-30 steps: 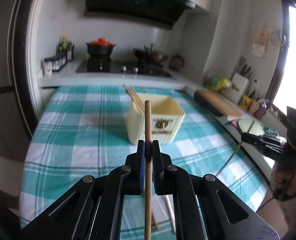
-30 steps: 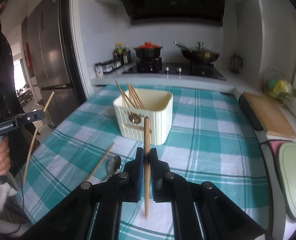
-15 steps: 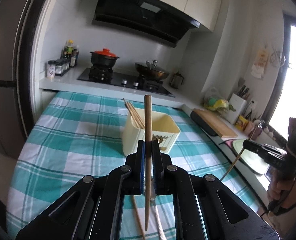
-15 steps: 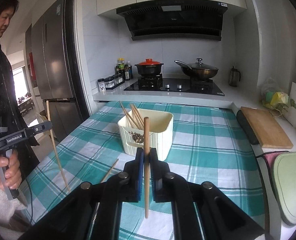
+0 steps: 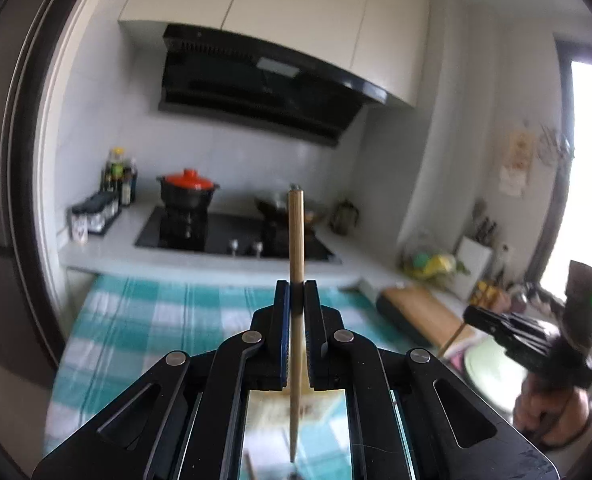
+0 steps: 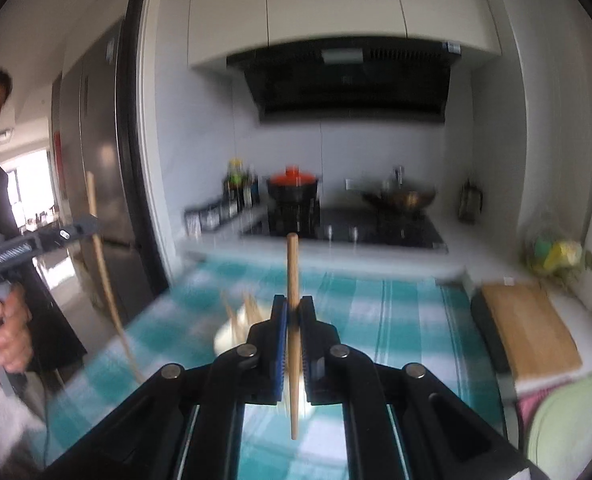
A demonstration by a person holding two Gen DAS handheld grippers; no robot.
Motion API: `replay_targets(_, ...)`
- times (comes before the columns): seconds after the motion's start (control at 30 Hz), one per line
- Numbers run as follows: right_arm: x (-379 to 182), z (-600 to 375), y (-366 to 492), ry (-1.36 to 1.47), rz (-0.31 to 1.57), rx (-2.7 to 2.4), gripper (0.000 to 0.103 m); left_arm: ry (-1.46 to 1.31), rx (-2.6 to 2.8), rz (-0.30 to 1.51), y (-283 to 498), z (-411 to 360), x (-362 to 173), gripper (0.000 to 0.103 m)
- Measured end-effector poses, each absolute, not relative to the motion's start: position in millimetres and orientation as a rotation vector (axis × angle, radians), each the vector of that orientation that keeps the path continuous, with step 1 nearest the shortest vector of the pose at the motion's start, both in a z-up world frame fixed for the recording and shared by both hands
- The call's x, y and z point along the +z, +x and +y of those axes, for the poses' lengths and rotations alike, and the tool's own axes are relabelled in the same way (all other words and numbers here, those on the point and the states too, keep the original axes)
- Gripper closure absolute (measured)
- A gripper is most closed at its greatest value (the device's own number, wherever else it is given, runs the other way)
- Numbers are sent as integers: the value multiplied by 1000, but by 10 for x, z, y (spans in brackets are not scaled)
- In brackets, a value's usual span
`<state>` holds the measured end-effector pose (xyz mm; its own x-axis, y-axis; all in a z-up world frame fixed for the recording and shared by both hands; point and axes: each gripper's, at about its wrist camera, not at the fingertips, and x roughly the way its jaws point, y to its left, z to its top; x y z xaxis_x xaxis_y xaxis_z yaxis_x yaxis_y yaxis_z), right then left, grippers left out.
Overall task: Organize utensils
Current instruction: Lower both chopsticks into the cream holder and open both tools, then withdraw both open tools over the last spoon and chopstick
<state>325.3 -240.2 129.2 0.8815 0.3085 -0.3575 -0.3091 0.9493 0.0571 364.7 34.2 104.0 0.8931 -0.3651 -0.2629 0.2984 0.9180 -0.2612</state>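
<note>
Each gripper, left (image 5: 296,296) and right (image 6: 293,312), is clamped upright on a wooden chopstick (image 5: 296,240) (image 6: 292,276) above the checked surface (image 6: 396,312), apparently to drop them tip-down into the blurred cream holder (image 6: 232,338) beside other chopsticks.

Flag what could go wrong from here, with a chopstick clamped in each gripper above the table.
1. Each chopstick is pinched at one narrow spot by the fingers, so it might pivot or slip.
2. The cream holder already has chopsticks leaning in it; a new one could knock them.
3. Both views are blurred, so aiming may be poor.
</note>
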Motion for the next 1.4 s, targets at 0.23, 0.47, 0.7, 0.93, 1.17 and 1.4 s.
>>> replay_targets(0.23,1387,-2146,3823,-38,306,331,96,-291,-282,289,4392,136,1026,98)
replay_targets(0.47,647,-2010,4602,-17,581,366,96,-273,-287,483,5103,-223,353,98)
replay_targets(0.7,-107,-2061,5081,55,820,327,94,-259,-308,753,5565,-448,-429,98)
replay_targets(0.93,-66,-2311,4937,151,824,306,63,-294,-324,860,5319,-231,-418,58)
replay_targets(1.17,320,-2670,3949,-24,818,295,51,27,-326,948,4310,98,-60,24)
replay_targets(1.4,279,-3060,2707,-196,823,203,44,173,-246,966,2893,364,-526,11)
